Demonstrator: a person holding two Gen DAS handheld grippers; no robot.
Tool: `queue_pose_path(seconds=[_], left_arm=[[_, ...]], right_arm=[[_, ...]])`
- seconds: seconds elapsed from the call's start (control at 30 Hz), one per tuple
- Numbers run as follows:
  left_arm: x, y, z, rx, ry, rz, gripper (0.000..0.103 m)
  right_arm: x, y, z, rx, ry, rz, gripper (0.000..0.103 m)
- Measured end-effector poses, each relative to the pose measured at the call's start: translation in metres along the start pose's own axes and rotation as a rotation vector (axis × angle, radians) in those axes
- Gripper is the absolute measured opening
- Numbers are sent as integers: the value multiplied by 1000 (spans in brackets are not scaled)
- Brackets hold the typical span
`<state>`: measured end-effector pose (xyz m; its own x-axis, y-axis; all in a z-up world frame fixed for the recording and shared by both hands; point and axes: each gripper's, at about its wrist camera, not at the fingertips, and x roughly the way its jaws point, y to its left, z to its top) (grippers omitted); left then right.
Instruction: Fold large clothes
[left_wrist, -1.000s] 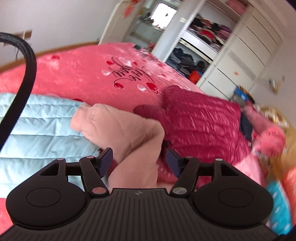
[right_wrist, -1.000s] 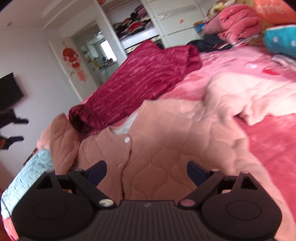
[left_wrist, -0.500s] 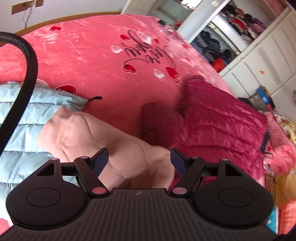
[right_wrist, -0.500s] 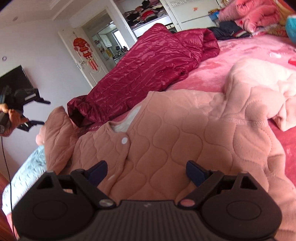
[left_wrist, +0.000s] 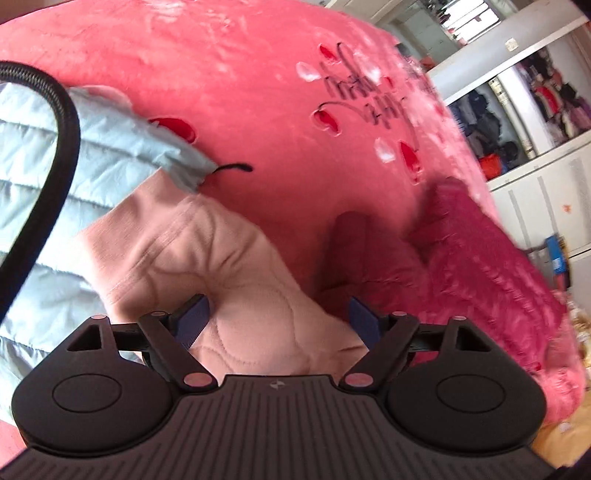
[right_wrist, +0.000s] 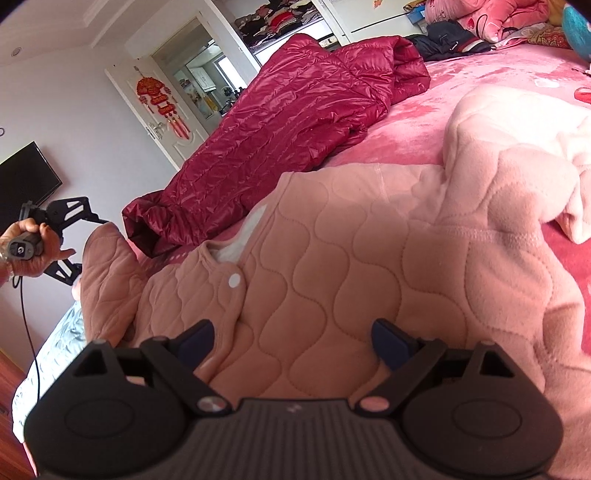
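— Where are we in the fold?

— At the sleeve. On our left the left gripper hangs over the pink quilted jacket's sleeve, jaws opening, cloth between them but not pinched. Next we must close on that cuff and carry it across the body.

— And the right gripper?

— Jaws wide apart over the pink quilted jacket, gripping nothing.

— Anything in the way?

— The light blue coat lies under the sleeve; the maroon puffer coat touches the collar side.

Pink quilted jacket spread on pink bed, right gripper wide apart above it, maroon puffer coat behind
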<state>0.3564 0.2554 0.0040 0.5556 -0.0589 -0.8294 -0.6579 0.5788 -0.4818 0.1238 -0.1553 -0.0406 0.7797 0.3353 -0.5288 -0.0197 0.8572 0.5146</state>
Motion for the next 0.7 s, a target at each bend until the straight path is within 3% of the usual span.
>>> queue_pose_path(seconds=[0.1,0.17,0.23,0.3,0.4,0.7], left_arm=[[6,1,-7,22,-20,26,102],[5,0,-9,48,-43,33,96],[7,-4,-15,72,-74,31,59],[6,-7,-19,88,-92,34,39],[-2,-14,-23,120,-133,28,24],[-58,-3,-28,159,-223,-94,17]], right_arm=[[1,1,0,-5,1,-1,94],[1,2,-1,-11,3,-3,95],[3,2,0,-17,6,-2,96],[4,4,0,-26,10,-4,98],[5,5,-1,-39,13,-8,99],[6,9,-1,-63,16,-26,100]])
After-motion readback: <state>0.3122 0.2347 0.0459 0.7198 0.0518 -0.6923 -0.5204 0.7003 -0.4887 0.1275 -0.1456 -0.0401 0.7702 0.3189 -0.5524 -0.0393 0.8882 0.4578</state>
